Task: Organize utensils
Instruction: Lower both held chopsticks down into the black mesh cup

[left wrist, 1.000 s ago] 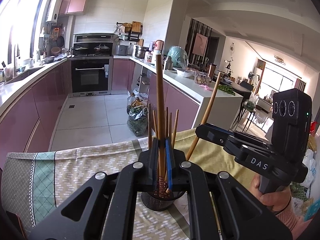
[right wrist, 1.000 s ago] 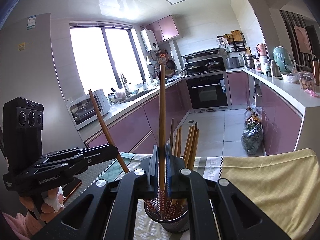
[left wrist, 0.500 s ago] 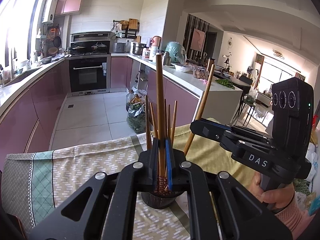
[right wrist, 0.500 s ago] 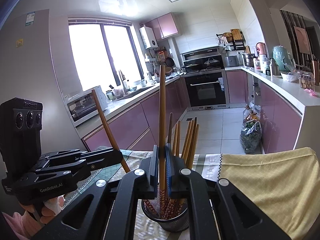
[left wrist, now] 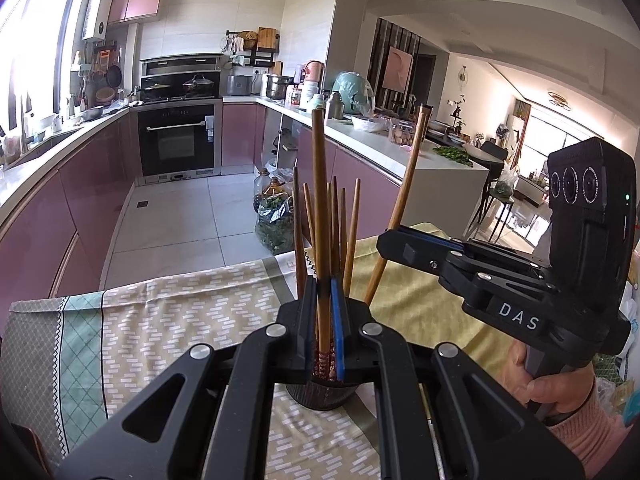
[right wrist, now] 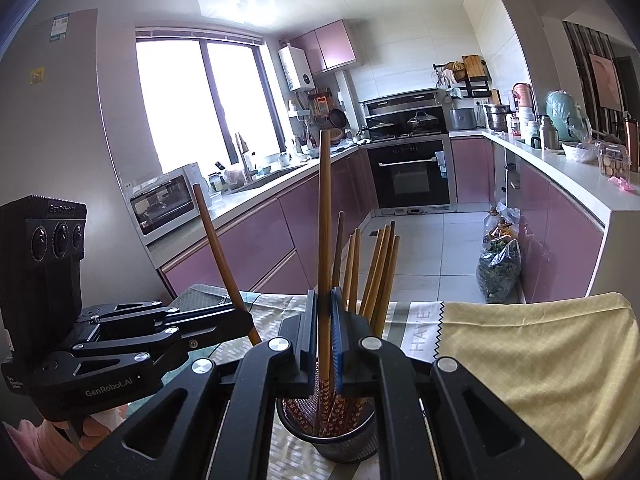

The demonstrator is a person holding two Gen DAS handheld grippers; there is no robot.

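Two chopsticks are held upright over the mesh cup (right wrist: 344, 436): one chopstick (left wrist: 321, 216) is clamped by the closed left gripper (left wrist: 325, 320), another chopstick (right wrist: 325, 240) by the closed right gripper (right wrist: 325, 336).

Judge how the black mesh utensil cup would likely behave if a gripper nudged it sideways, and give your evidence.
The black mesh utensil cup is narrow, and its chopsticks stand far above the rim, so it would probably tip rather than slide. The patterned tablecloth beneath it may grip or bunch, adding to that. Open mesh suggests it is light.
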